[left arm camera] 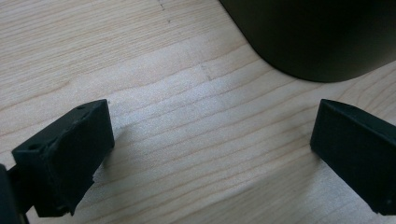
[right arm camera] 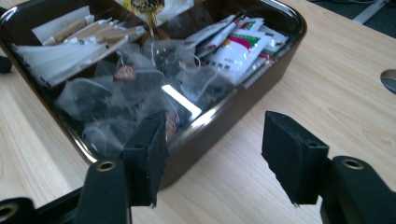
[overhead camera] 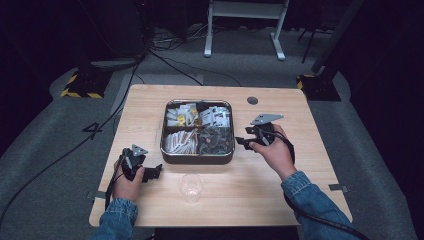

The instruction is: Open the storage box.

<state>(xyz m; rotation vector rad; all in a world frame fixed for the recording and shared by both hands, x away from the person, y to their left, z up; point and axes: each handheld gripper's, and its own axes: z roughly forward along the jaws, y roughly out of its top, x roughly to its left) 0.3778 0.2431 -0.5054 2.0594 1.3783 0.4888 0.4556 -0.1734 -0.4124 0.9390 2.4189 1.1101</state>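
Note:
A dark metal tin [overhead camera: 198, 156] split into compartments stands in the middle of the wooden table [overhead camera: 280, 180]. It holds clear tea bags [right arm camera: 140, 93], printed sachets [right arm camera: 233, 49] and white paper sticks [right arm camera: 70, 44]. My right gripper [overhead camera: 242, 142] is open at the tin's right side; in the right gripper view [right arm camera: 217, 151] its jaws stand on either side of the tin's near rim [right arm camera: 219, 116], one over the tea bags, one outside. My left gripper [overhead camera: 154, 172] rests open near the tin's front left corner [left arm camera: 317, 42], with bare wood between its jaws [left arm camera: 212, 135].
A clear plastic cup [overhead camera: 191, 186] stands upright in front of the tin, between the two hands. A round cable hole [overhead camera: 252, 100] lies in the table behind my right gripper. Cables and stand feet cover the floor beyond the table.

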